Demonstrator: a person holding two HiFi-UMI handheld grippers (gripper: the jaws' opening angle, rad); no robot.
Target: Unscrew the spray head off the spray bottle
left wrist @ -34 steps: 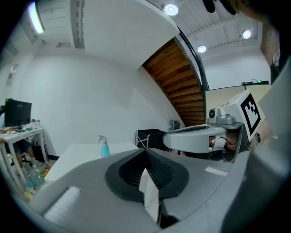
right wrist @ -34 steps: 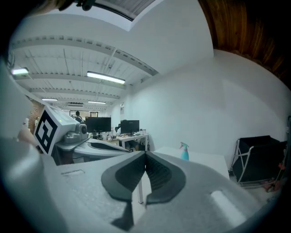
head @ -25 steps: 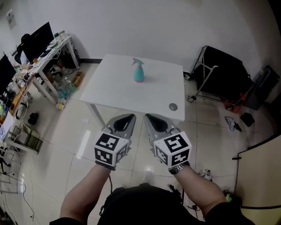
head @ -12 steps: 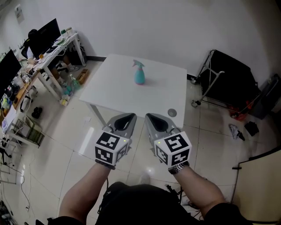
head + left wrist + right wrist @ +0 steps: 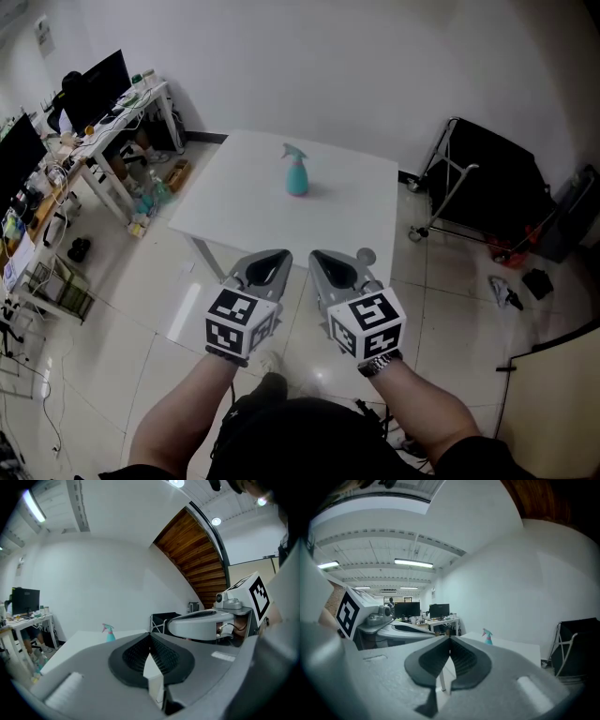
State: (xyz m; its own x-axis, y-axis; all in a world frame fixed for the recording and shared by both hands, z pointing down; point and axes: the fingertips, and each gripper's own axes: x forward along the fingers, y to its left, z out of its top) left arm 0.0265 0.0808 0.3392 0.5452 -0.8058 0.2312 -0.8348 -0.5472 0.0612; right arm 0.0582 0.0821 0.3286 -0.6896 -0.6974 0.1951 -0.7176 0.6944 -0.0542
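Floor: I see a glossy cream tiled floor [image 5: 112,309] filling most of the head view; both of my grippers hang over it, short of the table.
Table: a white rectangular table [image 5: 244,202] stands ahead of me near the white wall; its near edge lies just beyond the gripper tips.
Cart: a black fabric cart on a white tube frame [image 5: 492,183] stands to the right of the table, apart from it.
Desk: a white office desk with dark monitors [image 5: 122,108] stands off to the left, crowded with small items I cannot tell apart.
Left gripper: the left gripper [image 5: 281,253] points towards the table; in its own view [image 5: 150,637] the two ribbed black pads meet at the tip with nothing between them; it holds nothing.
Right gripper: the right gripper [image 5: 317,254] sits just beside the left one, tips close together; its own view [image 5: 450,641] shows the pads pressed together on nothing; empty too.
Bottle: the teal plastic spray bottle [image 5: 297,172] stands upright on the far half of the table, well apart from both grippers; I also see it small in the left gripper view [image 5: 109,633] and the right gripper view [image 5: 488,637].
Spray head: the spray head [image 5: 292,151] sits on top of the bottle, nozzle facing left.
Disc: a small round grey disc [image 5: 366,255] lies at the table's near right corner, just beyond the right gripper.
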